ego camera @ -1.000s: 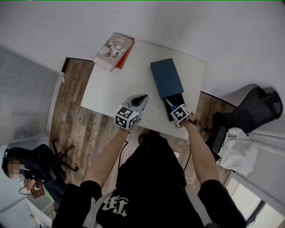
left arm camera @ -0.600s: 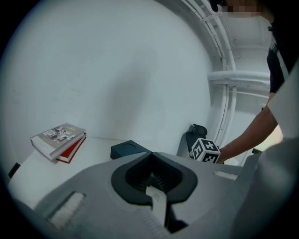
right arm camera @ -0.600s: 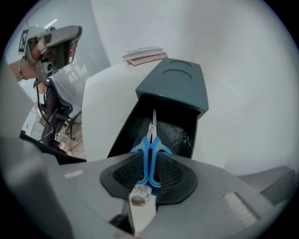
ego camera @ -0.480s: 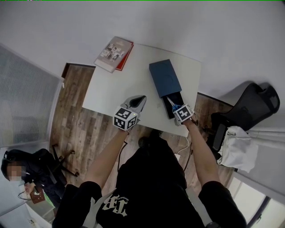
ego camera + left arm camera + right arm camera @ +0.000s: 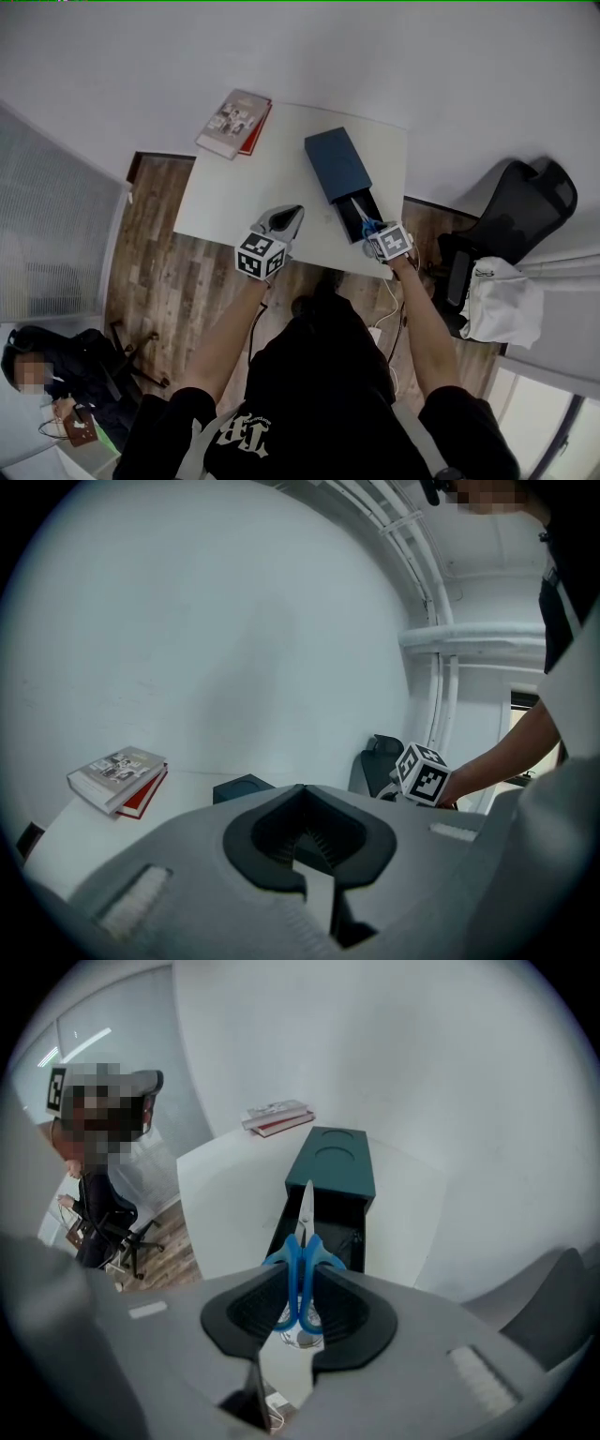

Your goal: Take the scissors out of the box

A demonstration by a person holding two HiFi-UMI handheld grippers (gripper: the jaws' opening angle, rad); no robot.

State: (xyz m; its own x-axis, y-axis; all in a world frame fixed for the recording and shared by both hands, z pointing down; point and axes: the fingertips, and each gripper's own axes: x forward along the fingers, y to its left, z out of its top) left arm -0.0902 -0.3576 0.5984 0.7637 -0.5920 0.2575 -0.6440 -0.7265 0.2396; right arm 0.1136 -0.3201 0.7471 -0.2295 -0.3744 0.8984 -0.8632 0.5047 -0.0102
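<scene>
The blue-handled scissors (image 5: 302,1260) hang blades-forward between the pads of my right gripper (image 5: 302,1277), which is shut on their handles. They are lifted above the open black drawer (image 5: 323,1227) of the dark teal box (image 5: 333,1171). In the head view the scissors (image 5: 364,218) sit just ahead of the right gripper (image 5: 374,232), over the box (image 5: 336,161) and its pulled-out drawer (image 5: 366,208). My left gripper (image 5: 296,212) hovers shut and empty near the white table's (image 5: 244,192) front edge; the left gripper view shows the left gripper (image 5: 302,791) with its jaw tips meeting.
Two stacked books (image 5: 234,124) lie at the table's far left corner. A black office chair (image 5: 525,216) and a white bag (image 5: 502,305) stand to the right of the table. A seated person (image 5: 42,370) is at the lower left, on the wooden floor.
My right gripper has risen with the scissors, drawing them up out of the drawer. The left gripper has drifted slightly up and stayed shut.
</scene>
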